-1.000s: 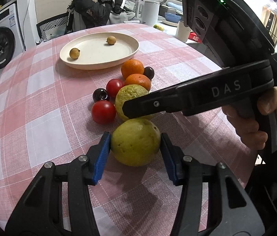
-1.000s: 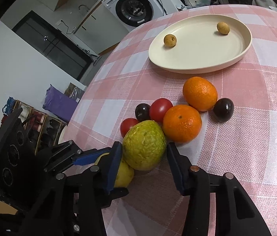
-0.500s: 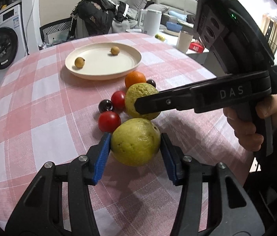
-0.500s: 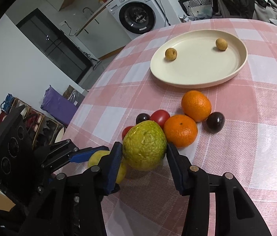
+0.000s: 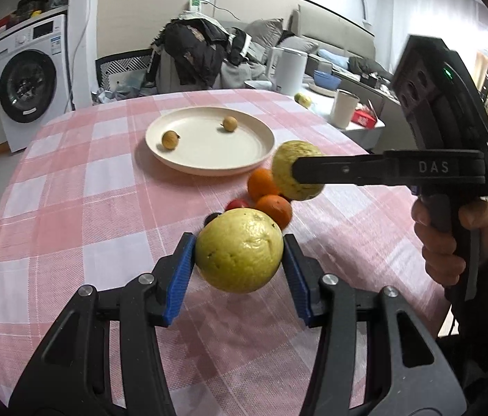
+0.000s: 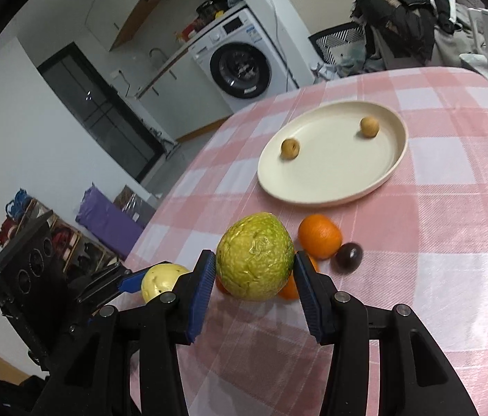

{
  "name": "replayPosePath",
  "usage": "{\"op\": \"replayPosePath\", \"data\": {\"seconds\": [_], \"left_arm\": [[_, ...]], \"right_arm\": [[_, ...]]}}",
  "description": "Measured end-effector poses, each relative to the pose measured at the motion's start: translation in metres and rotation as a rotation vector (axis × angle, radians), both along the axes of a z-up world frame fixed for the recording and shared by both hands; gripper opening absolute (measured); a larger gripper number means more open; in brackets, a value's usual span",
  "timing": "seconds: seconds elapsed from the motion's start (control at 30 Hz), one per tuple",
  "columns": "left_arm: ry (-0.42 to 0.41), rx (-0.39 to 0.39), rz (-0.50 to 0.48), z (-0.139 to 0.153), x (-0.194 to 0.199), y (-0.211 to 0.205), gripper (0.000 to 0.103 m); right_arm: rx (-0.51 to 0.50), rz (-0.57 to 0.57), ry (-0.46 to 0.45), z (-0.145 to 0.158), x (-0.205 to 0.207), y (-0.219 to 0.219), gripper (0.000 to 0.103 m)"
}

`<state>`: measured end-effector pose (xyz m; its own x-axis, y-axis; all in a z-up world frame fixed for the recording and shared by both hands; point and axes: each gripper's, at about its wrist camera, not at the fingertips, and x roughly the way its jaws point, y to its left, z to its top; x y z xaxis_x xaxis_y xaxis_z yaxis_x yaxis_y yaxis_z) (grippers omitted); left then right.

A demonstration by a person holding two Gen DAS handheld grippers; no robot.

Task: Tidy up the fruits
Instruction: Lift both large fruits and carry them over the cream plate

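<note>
A yellow guava (image 5: 239,250) is clamped in the left gripper (image 5: 239,270), a green guava (image 6: 255,256) in the right gripper (image 6: 255,289), both above the checked tablecloth (image 5: 70,208). 2 oranges (image 6: 319,235) and a dark plum (image 6: 348,257) are seen before the plate (image 6: 330,190), where 2 longans (image 6: 290,148) are kept.

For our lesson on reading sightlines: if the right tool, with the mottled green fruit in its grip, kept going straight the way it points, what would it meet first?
Probably the round orange mandarin just beyond the mottled green fruit held by the right tool; the cream plate lies farther on. Depth is uncertain.
</note>
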<state>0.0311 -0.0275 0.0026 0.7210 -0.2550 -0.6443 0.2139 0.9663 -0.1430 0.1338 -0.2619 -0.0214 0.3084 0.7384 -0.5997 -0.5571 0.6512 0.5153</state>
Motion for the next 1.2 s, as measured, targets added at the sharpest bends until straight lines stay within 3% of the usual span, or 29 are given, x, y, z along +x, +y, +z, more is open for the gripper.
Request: {"op": "replayPosePath", "data": {"seconds": [0.57, 1.2], "left_arm": [[-0.019, -0.036, 0.11, 0.0, 0.035, 0.013, 0.048], [-0.088, 0.005, 0.119, 0.017, 0.093, -0.008, 0.048]], "right_arm": [[0.017, -0.093, -0.041, 0.003, 0.006, -0.016, 0.047], [-0.014, -0.183, -0.106, 0.015, 0.032, -0.027, 0.047]]}}
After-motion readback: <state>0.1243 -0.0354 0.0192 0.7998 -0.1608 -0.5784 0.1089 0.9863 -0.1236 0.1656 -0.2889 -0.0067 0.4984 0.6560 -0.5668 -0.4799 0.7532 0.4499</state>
